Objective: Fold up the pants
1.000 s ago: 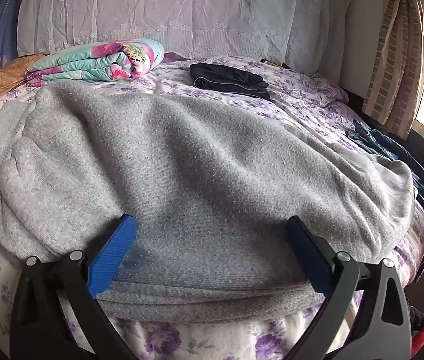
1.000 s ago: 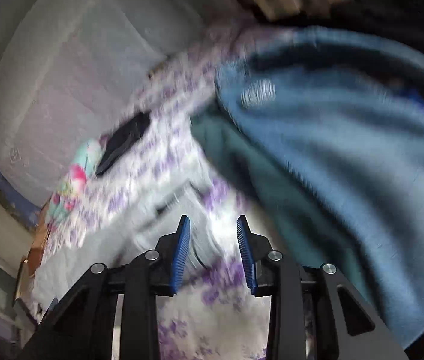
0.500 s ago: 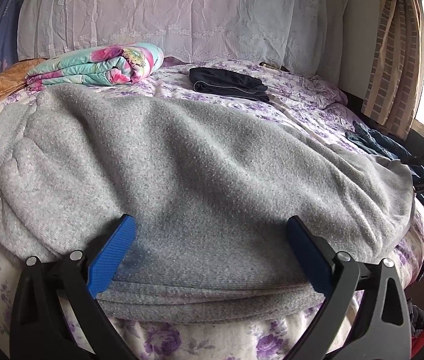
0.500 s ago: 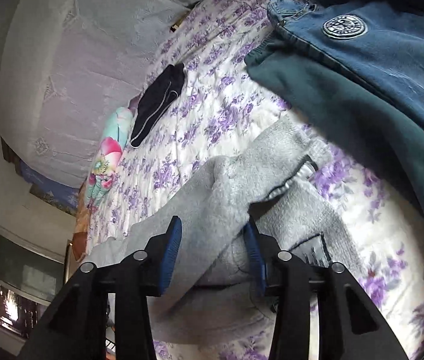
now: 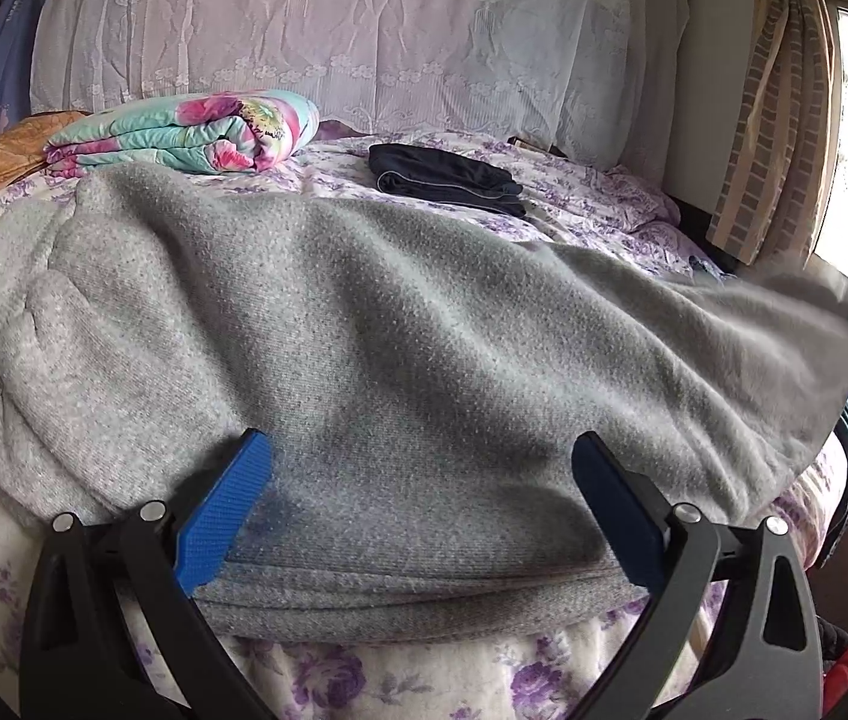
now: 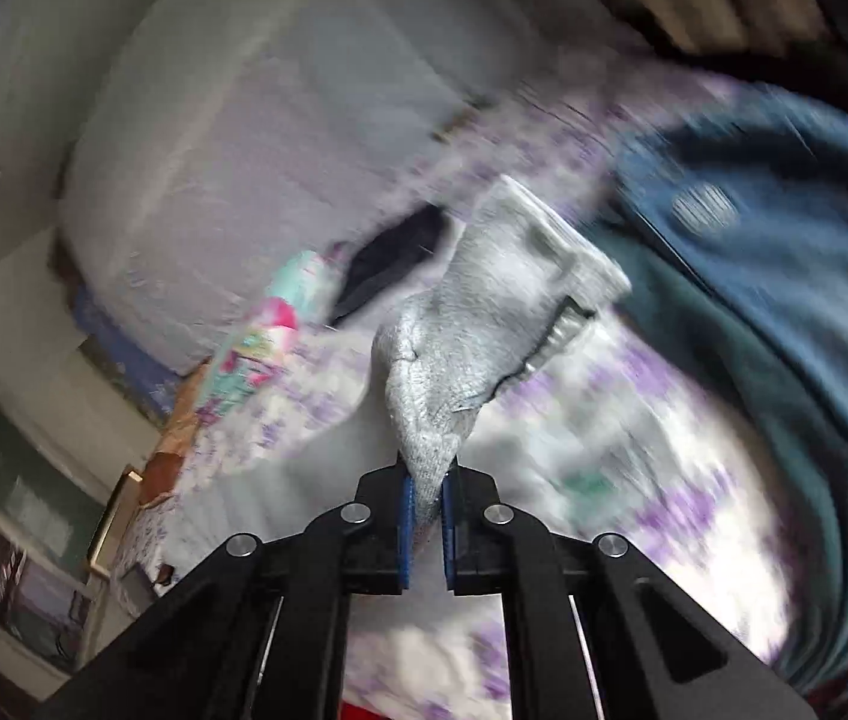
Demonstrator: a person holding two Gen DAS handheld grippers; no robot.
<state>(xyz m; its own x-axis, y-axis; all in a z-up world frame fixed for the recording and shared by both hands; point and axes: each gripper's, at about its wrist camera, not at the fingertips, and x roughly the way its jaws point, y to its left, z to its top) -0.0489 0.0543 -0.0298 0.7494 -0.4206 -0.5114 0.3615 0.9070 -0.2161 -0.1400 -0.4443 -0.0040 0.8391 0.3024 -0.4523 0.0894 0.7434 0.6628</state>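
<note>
Right hand-held gripper had just clamped onto the grey sweatpants cuff and lifted it off the bed, probably starting the fold; blurry though. Left hand-held gripper sat wide open around the near end.

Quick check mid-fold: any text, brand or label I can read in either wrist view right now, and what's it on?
No text is readable in either view.
Round patch on the jeans: smeared by motion blur, unreadable.
Grey pants, pinched in the right tool: no label or print shows.
Left tool, open over the pants: no markings.
Folded dark garment and floral quilt: no lettering visible.
</note>
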